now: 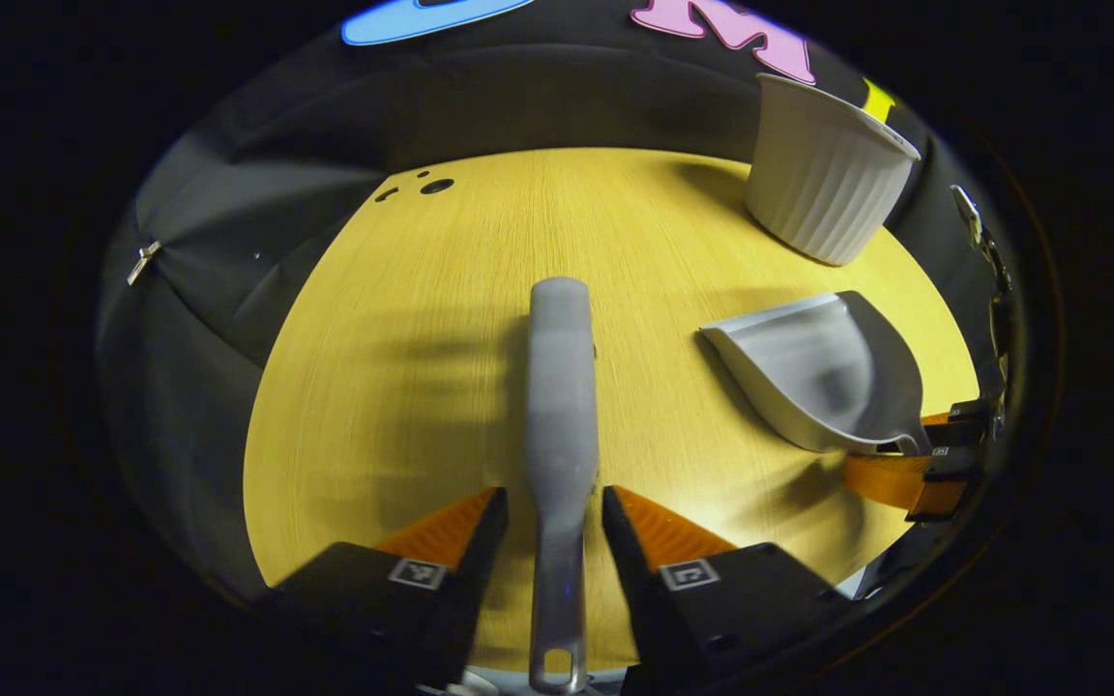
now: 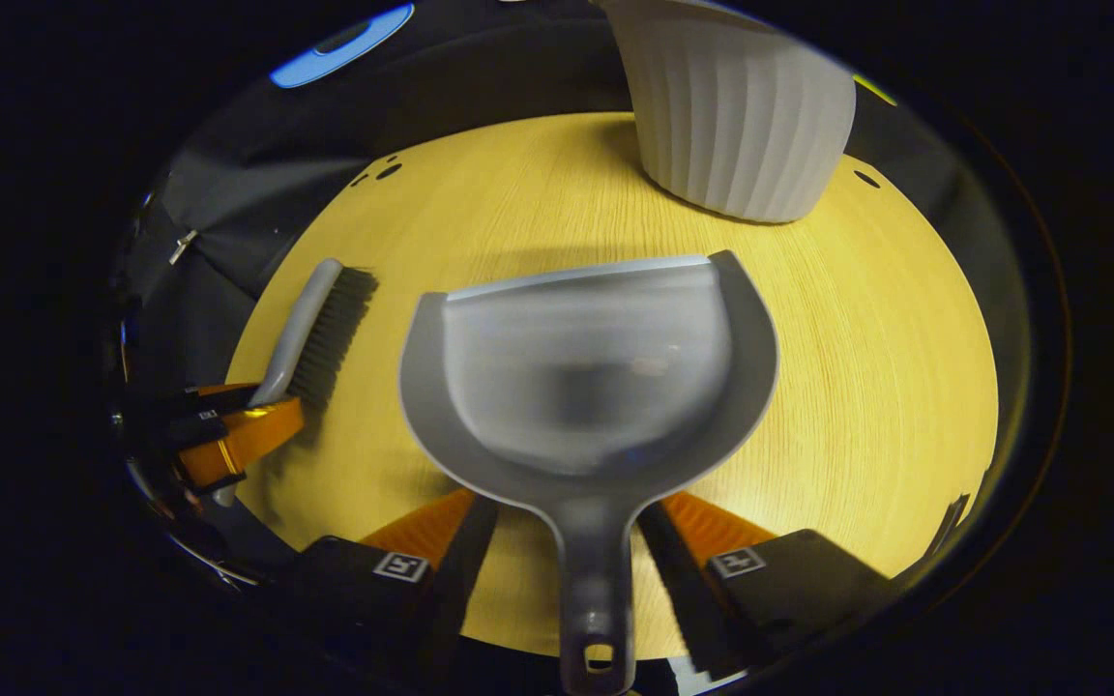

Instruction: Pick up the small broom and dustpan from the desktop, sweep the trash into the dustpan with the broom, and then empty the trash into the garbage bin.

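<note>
The grey broom runs straight ahead from my left gripper, which is shut on its handle. In the right gripper view the broom shows dark bristles facing right, with the left gripper clamped on its handle at the table's left edge. My right gripper is shut on the handle of the grey dustpan, which hangs slightly above the table with its mouth facing forward. In the left gripper view the dustpan sits tilted at the right, held by the right gripper.
A white ribbed garbage bin stands at the far side of the yellow wooden table, just beyond the dustpan's front lip. The bin is at the far right in the left gripper view. Black cloth surrounds the table.
</note>
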